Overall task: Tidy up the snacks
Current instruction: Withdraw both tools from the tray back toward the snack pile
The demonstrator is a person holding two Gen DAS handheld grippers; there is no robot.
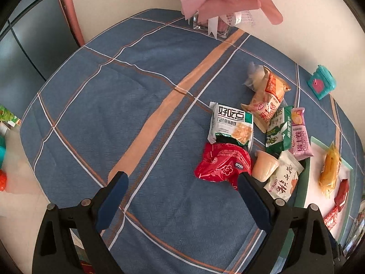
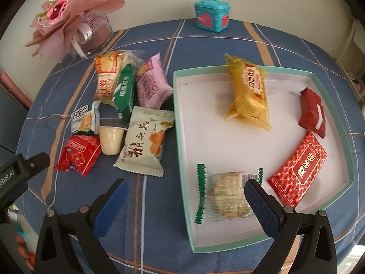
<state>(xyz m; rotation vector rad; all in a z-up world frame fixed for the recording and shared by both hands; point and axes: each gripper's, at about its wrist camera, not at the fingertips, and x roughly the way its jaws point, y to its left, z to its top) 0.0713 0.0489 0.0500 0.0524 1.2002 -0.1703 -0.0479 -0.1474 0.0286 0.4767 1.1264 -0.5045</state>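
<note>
A heap of snack packets lies on the blue plaid cloth: a red packet (image 1: 222, 165) (image 2: 78, 155), a white-green cracker packet (image 1: 231, 125), a cream jelly cup (image 2: 110, 141), a white pastry packet (image 2: 146, 141), plus orange, green and pink packets (image 2: 151, 84). The mint-rimmed white tray (image 2: 180, 123) holds a yellow packet (image 2: 249, 92), two red packets (image 2: 298, 167) and a clear cracker packet (image 2: 228, 199). My left gripper (image 1: 182, 182) is open, its right finger beside the red packet. My right gripper (image 2: 186, 188) is open, straddling the tray's left wall above the clear packet.
A pink paper bouquet in a clear box (image 2: 73, 22) stands at the table's back left. A teal toy chest (image 2: 212, 14) sits at the back edge. The left gripper's body (image 2: 20, 173) shows at the left of the right wrist view.
</note>
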